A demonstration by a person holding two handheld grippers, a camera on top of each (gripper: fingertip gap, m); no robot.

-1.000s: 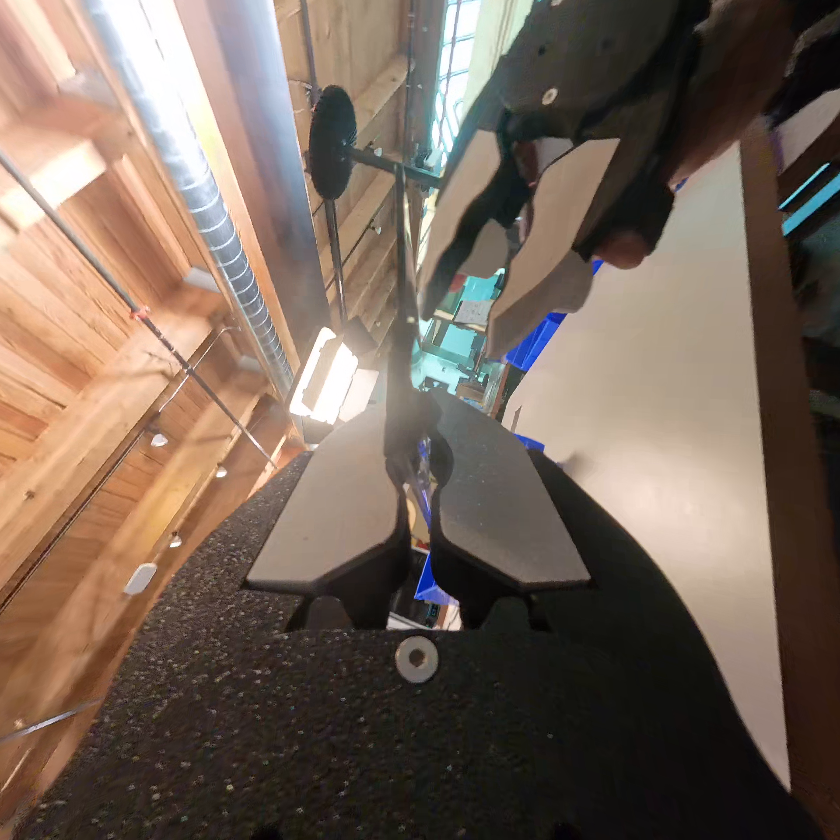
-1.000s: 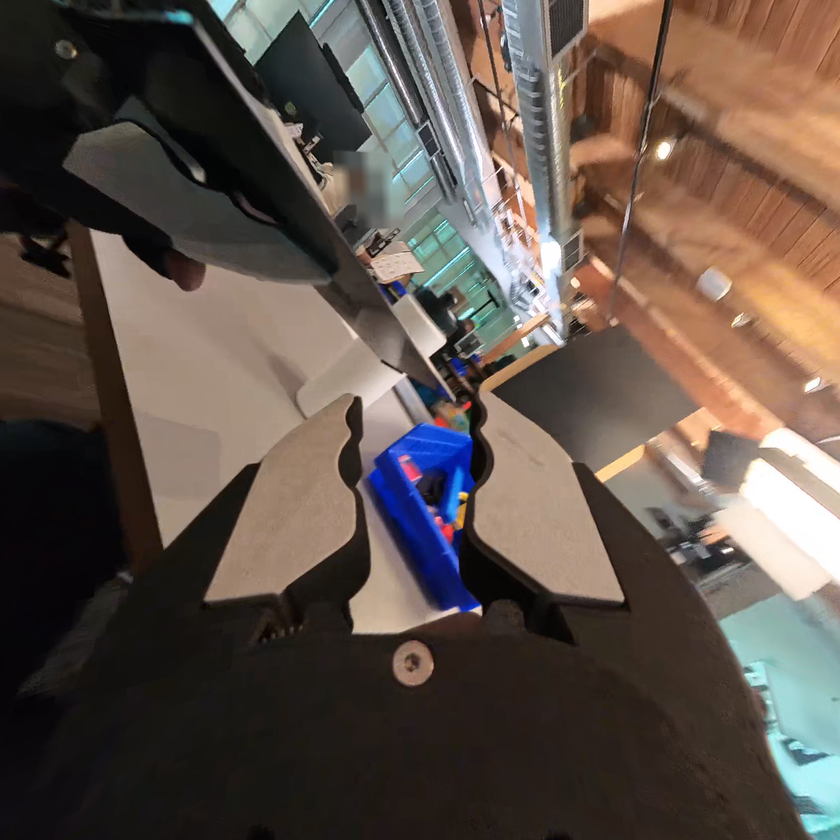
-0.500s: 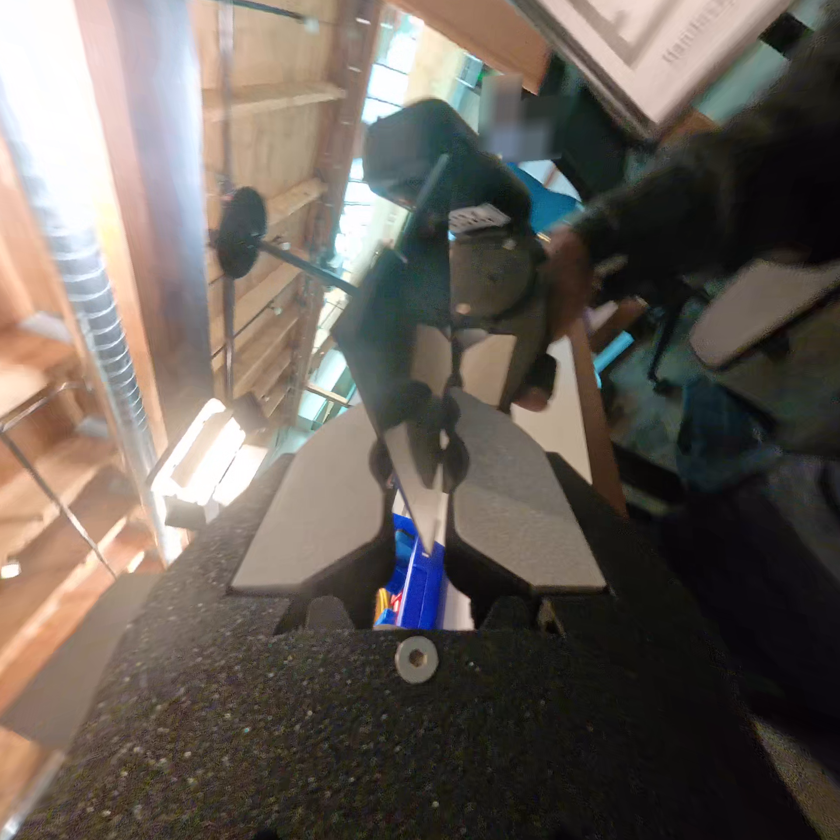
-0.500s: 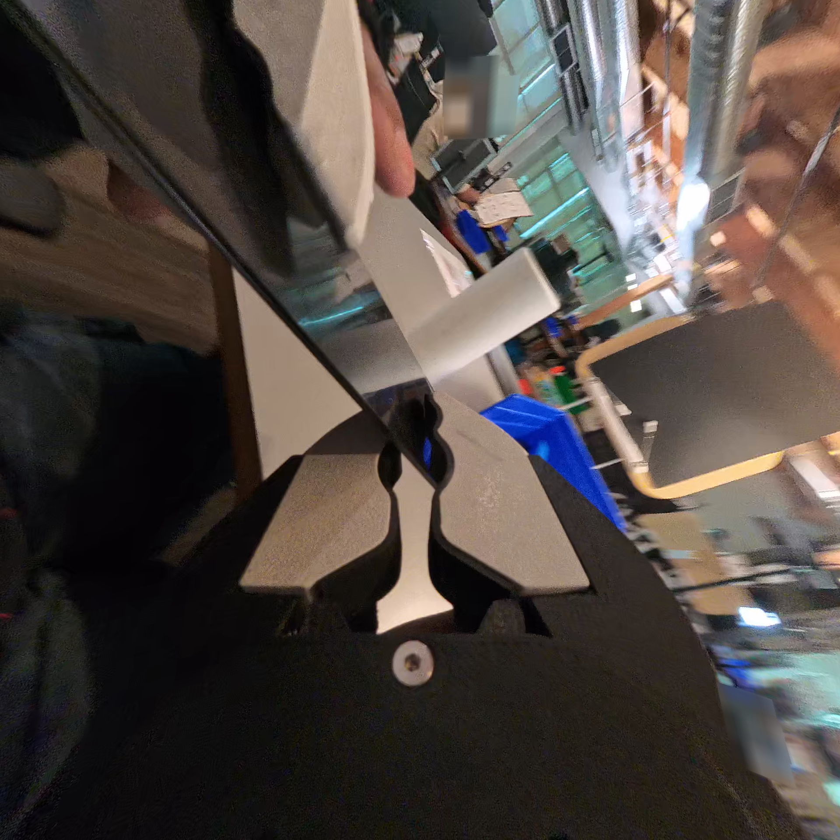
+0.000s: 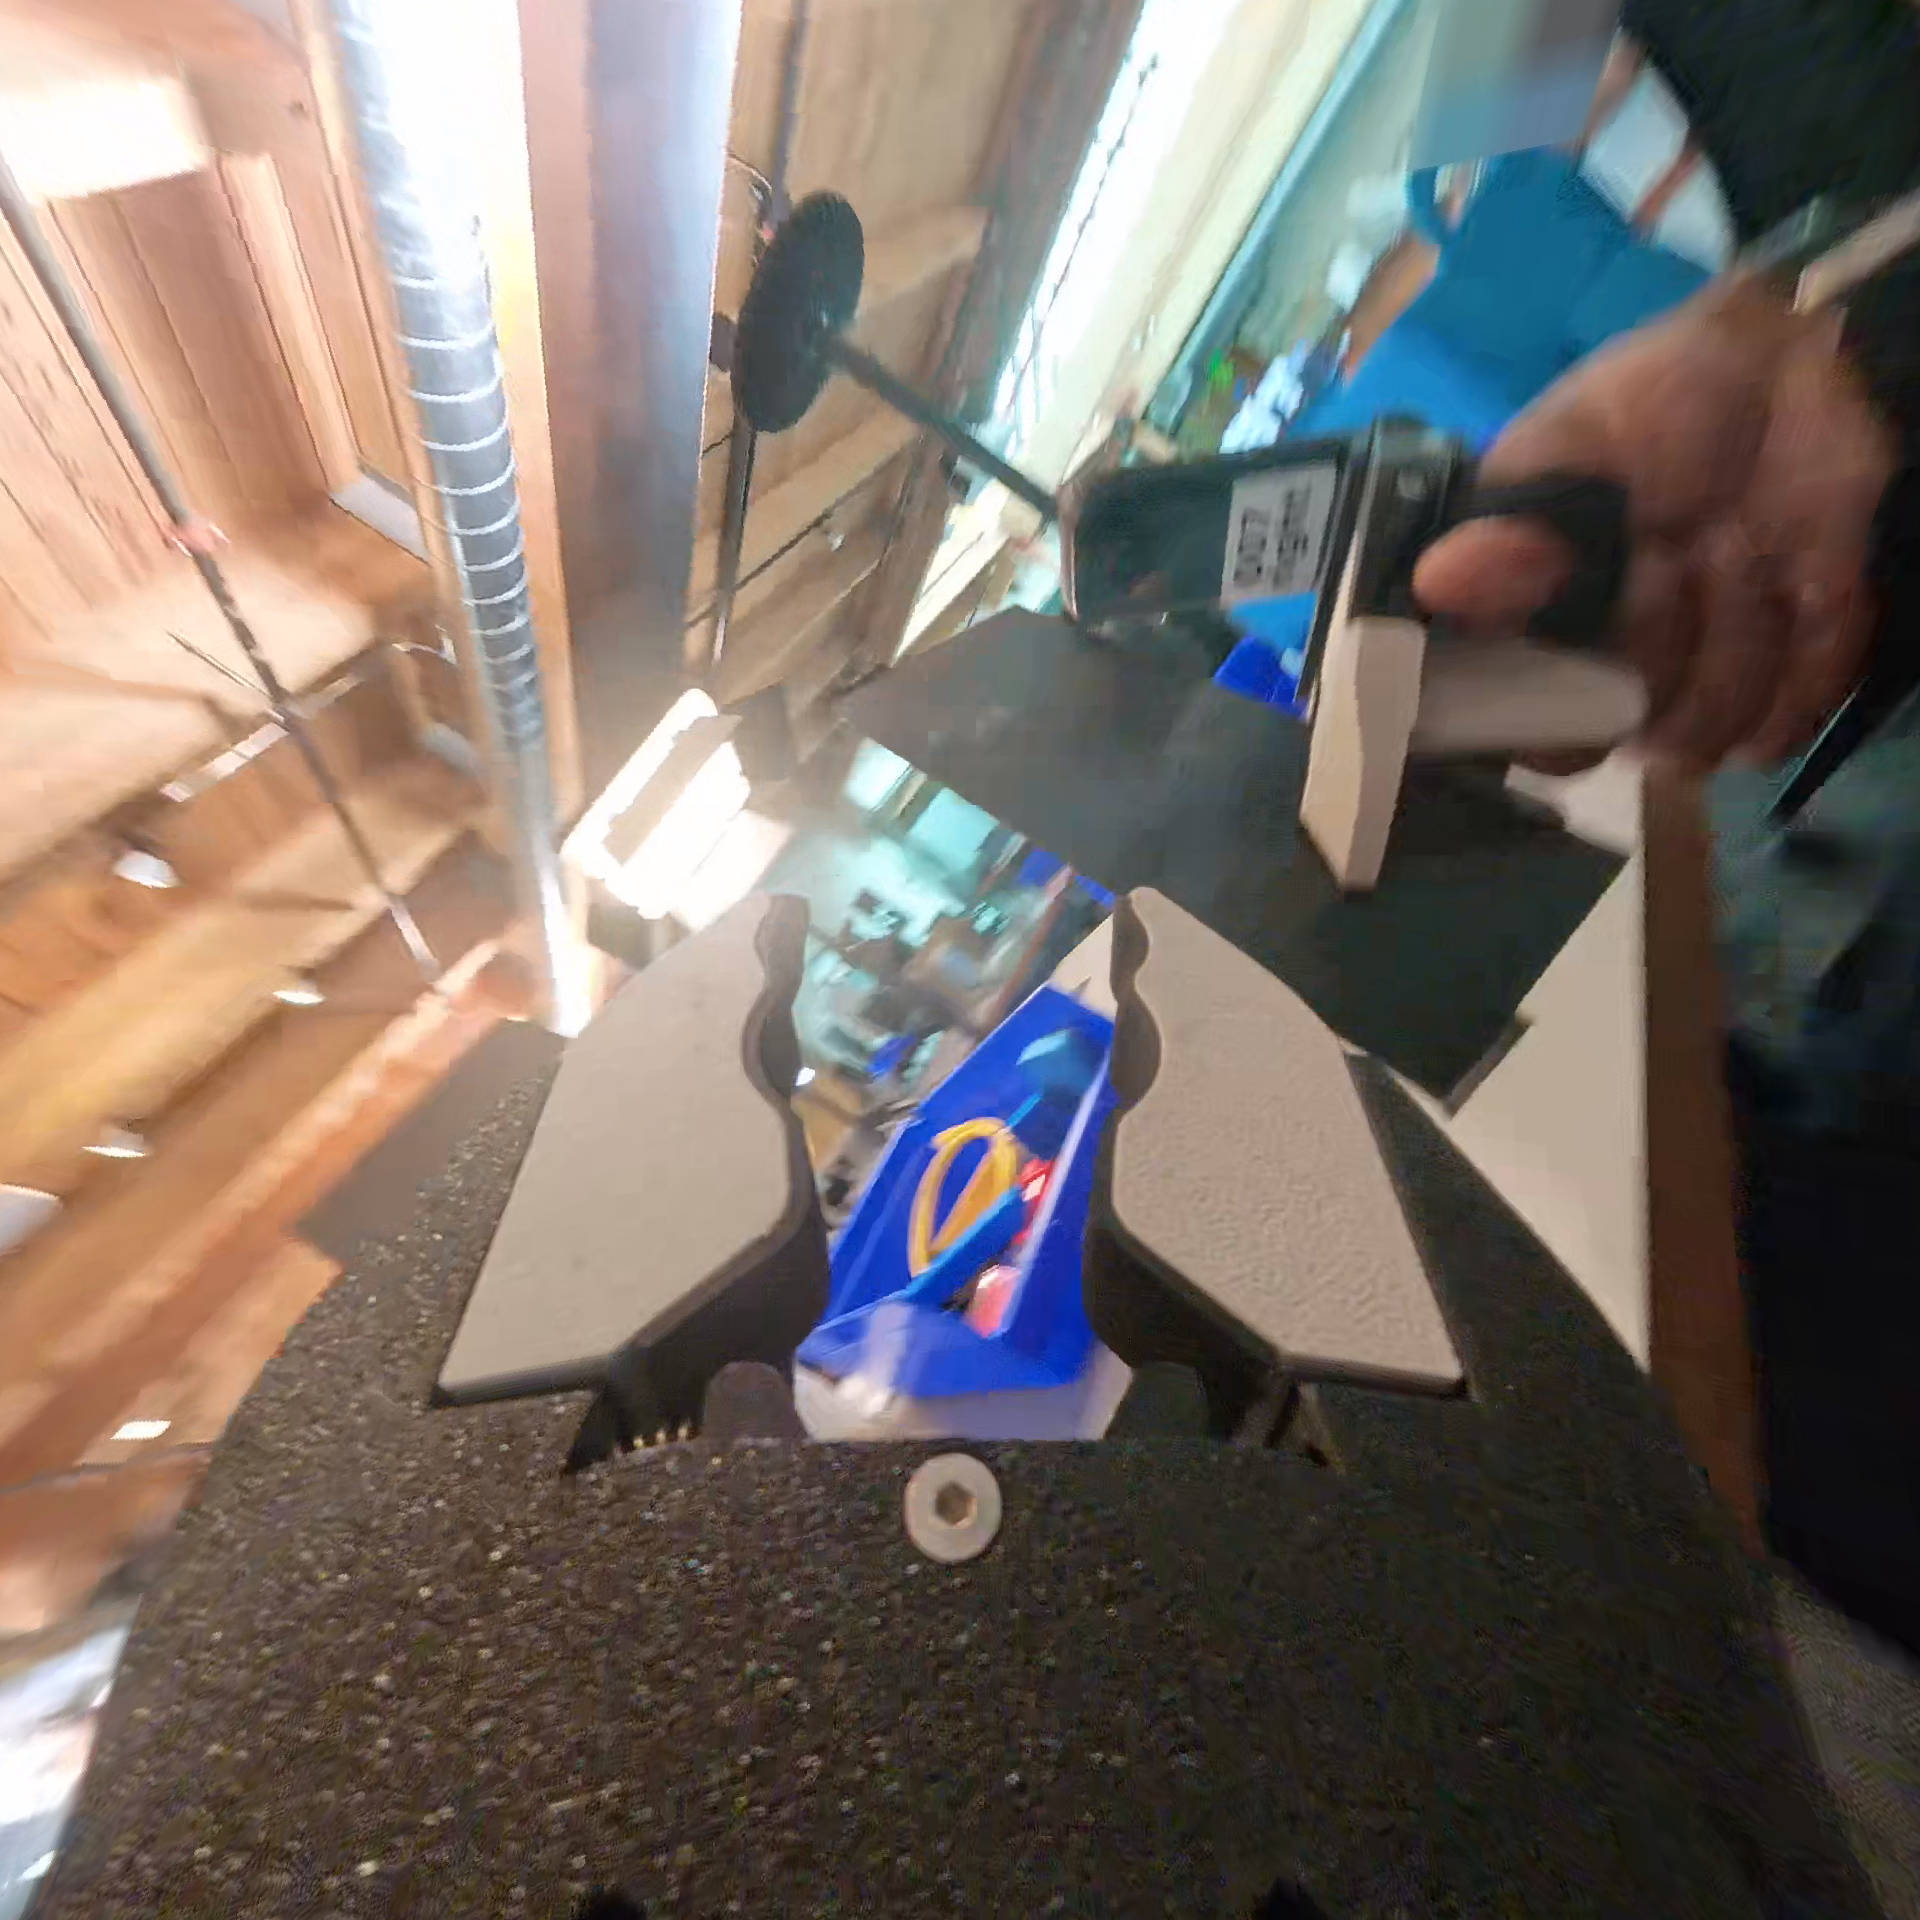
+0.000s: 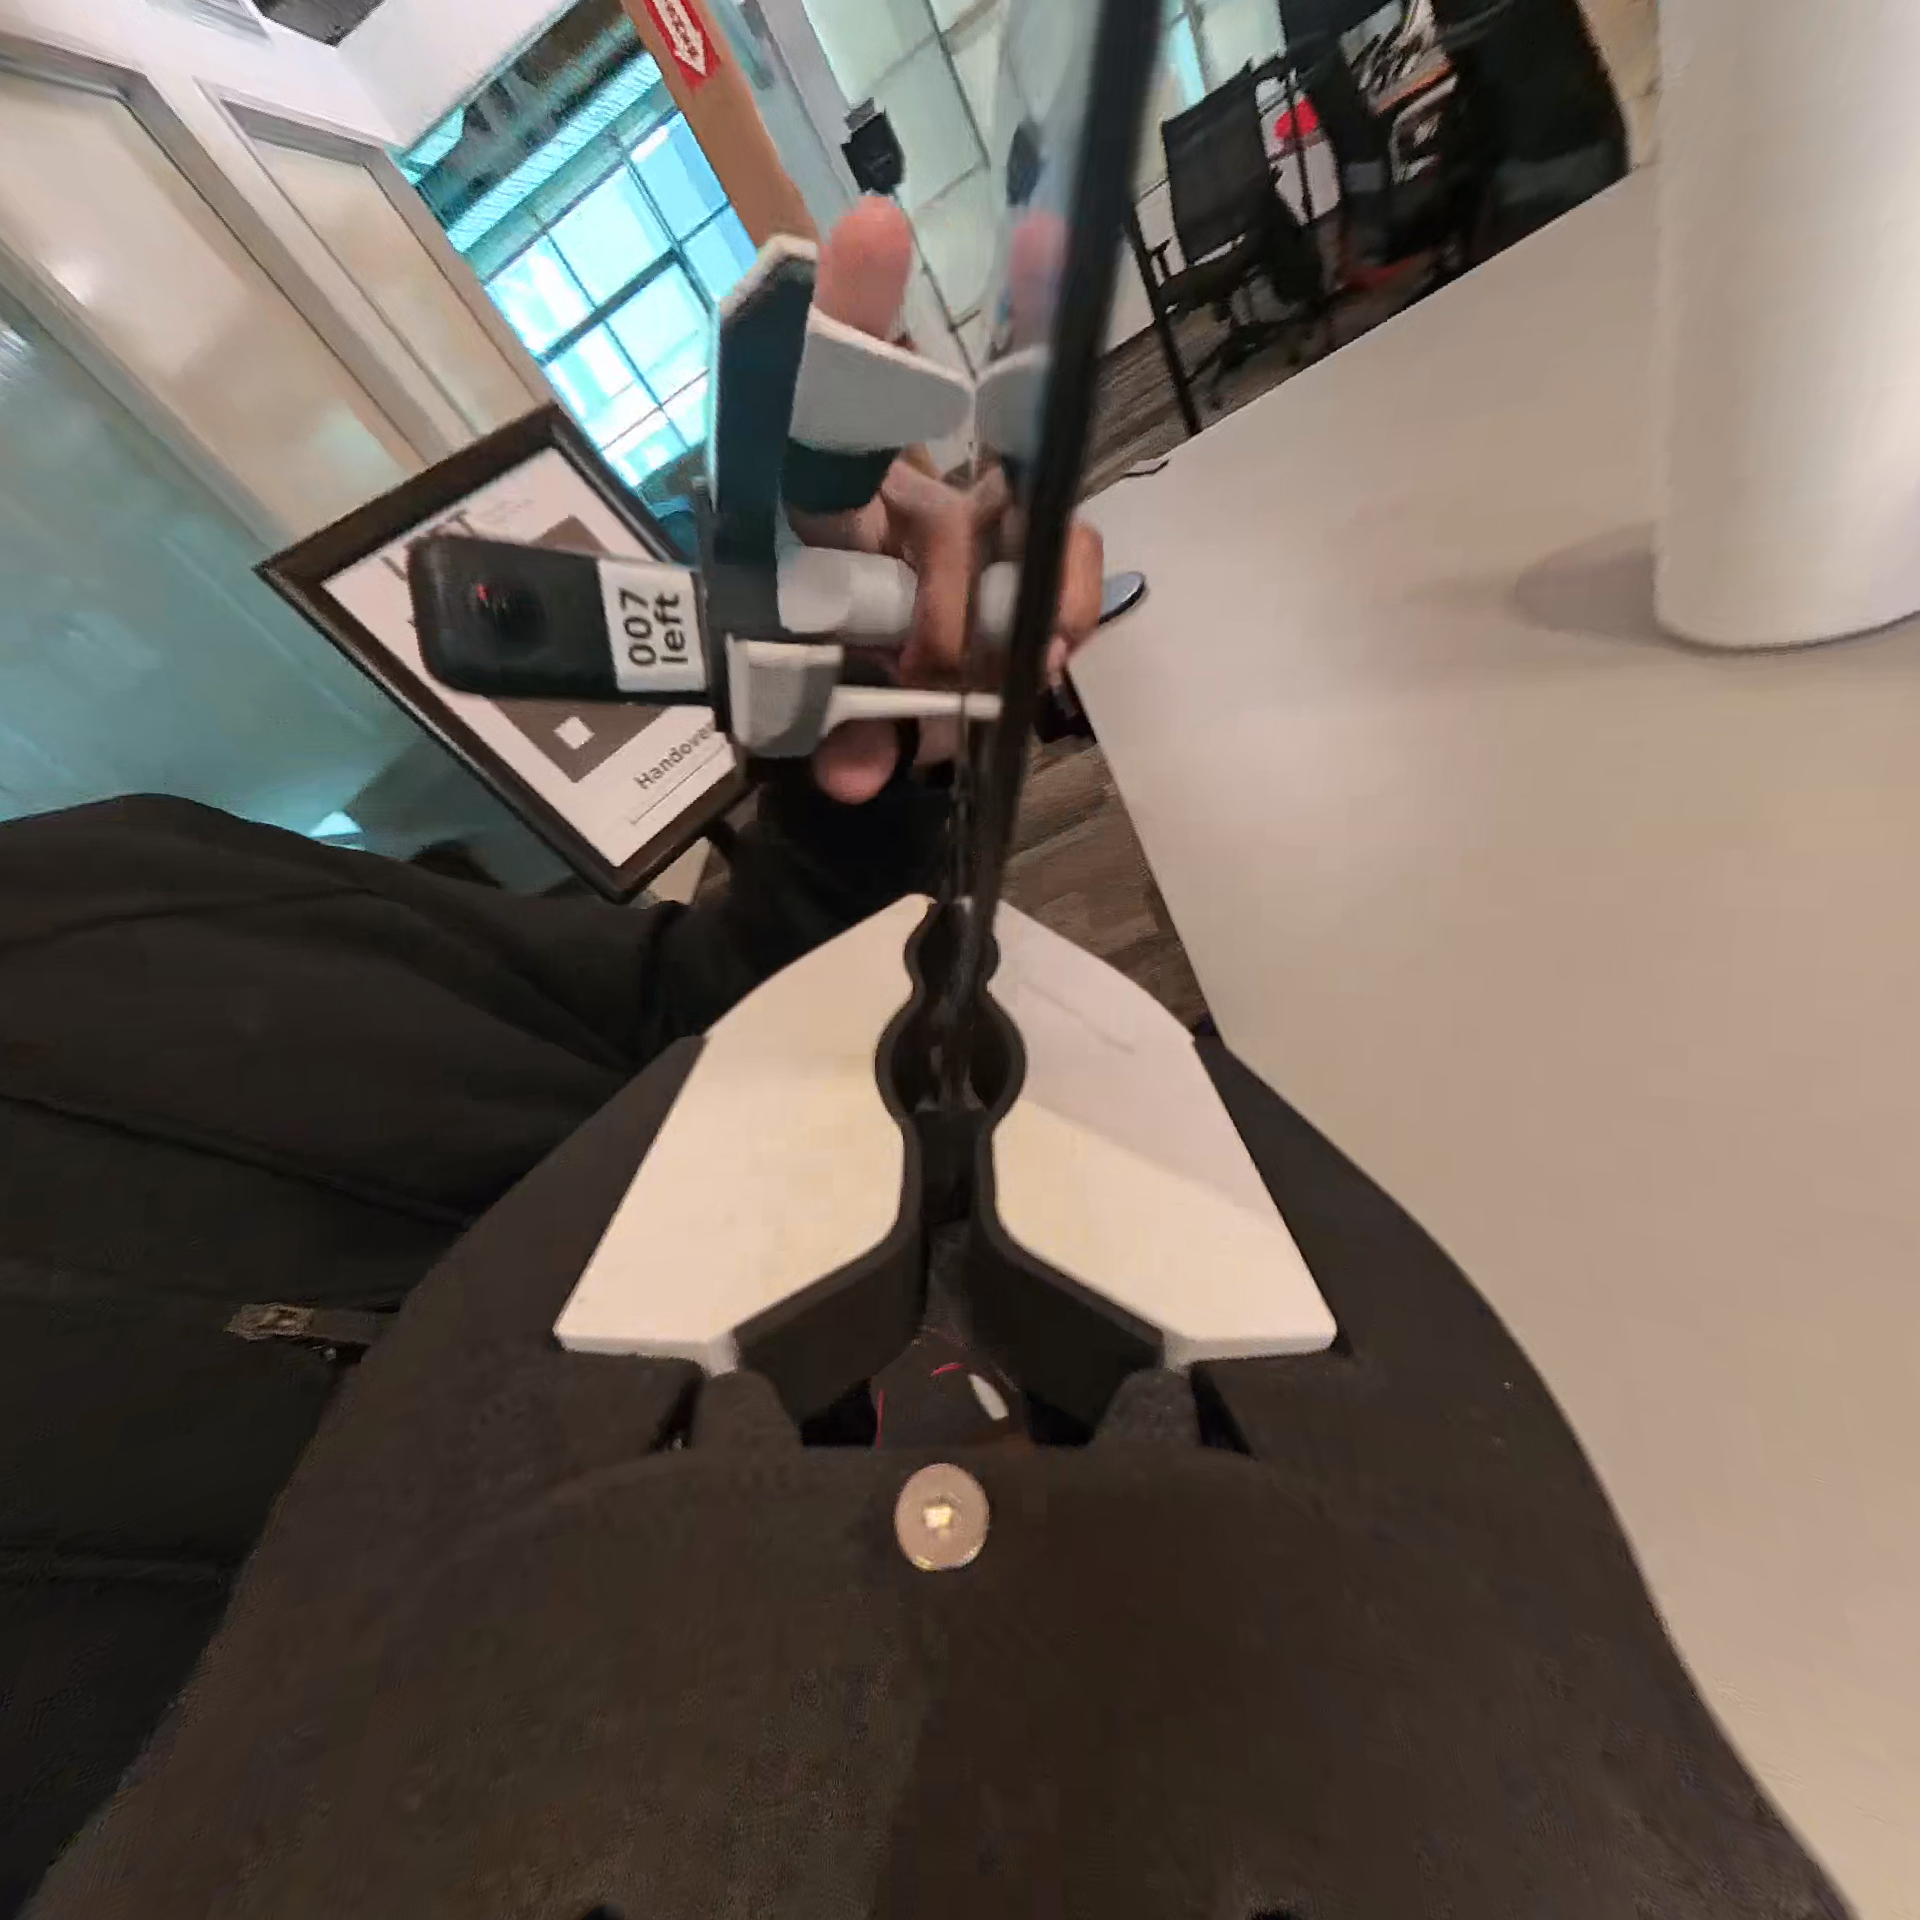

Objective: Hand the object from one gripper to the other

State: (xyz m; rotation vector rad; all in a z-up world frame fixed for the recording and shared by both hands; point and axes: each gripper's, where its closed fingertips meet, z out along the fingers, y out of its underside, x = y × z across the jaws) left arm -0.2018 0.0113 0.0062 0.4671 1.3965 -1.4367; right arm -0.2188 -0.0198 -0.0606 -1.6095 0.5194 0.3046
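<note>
The object is a thin, glossy black flat plate. My right gripper (image 6: 961, 925) is shut on its edge, and the plate (image 6: 1034, 520) rises edge-on from between the fingers. My left gripper (image 5: 951, 914) is open and empty. In the left wrist view the plate (image 5: 1195, 810) hangs flat and dark at the upper right, just beyond my fingertips and apart from them. A hand holds the right gripper (image 5: 1351, 748) on it there. The right wrist view shows the hand-held left gripper (image 6: 883, 384) behind the plate, to its left.
A blue bin (image 5: 966, 1226) of coloured items sits on the white table (image 6: 1455, 935) below my left fingers. A white cylinder (image 6: 1787, 312) stands on the table at the right. A framed sign (image 6: 582, 748) and a dark sleeve (image 6: 260, 987) are at the left.
One second ago the left gripper held the plate and the right was open. Half a second ago both were shut on it. Now the left has opened and drawn back; the right keeps the plate.
</note>
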